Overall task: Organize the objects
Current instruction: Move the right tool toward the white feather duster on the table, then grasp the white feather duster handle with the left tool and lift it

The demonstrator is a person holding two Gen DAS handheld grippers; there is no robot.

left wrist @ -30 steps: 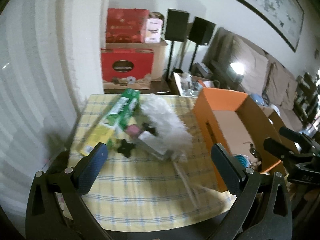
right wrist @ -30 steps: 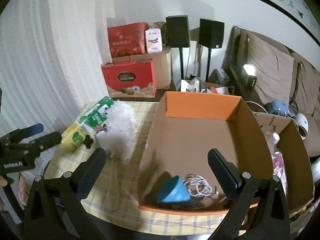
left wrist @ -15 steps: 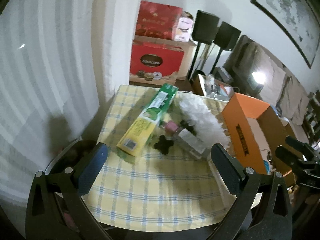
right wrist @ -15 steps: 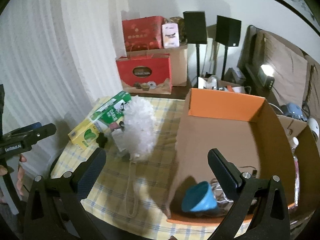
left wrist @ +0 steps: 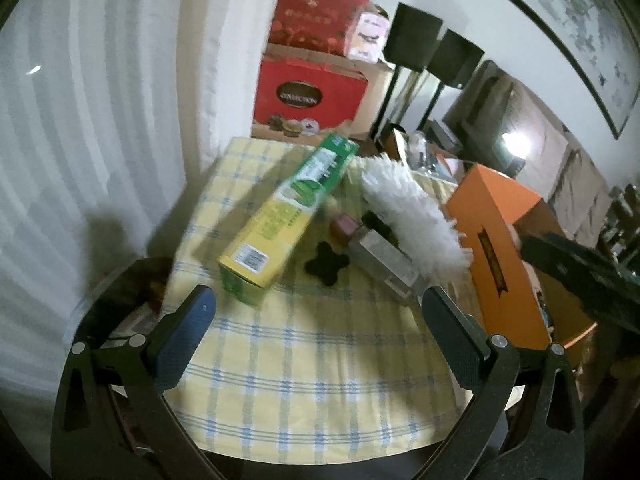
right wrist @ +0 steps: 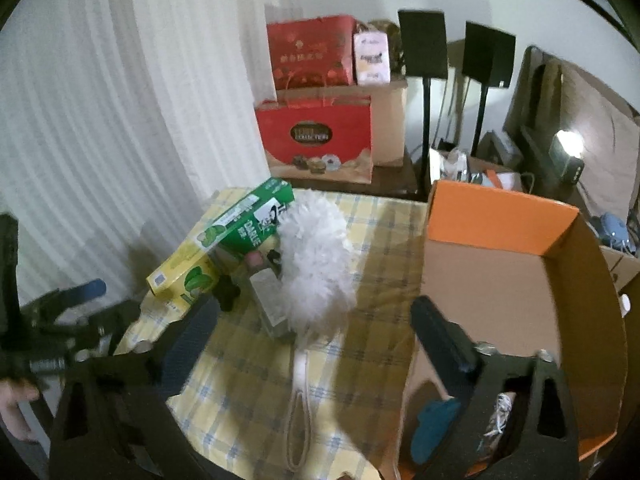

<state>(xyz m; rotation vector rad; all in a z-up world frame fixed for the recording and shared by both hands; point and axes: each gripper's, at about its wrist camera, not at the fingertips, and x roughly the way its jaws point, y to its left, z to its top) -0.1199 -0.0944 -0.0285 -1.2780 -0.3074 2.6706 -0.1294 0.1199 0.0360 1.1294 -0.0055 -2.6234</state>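
Ahead of my right gripper, on the yellow checked tablecloth, lay the white duster, its fluffy head far from me and its thin handle with the loop running back toward me, so its long axis pointed almost straight between my jaws. Those jaws were closing, with the handle below and between them but, as far as I could judge, not yet pinched. My left gripper hung spread and empty over bare cloth, with the green and yellow carton nearer to it than the duster was; I judged the right hand the better placed for the duster. Touching the duster's left side lay a clear flat pack, with a small black piece just beside it. Right of the cloth stood the orange box. My own finger cut off most of its contents; only something blue showed. Blur smeared the handle's loop.
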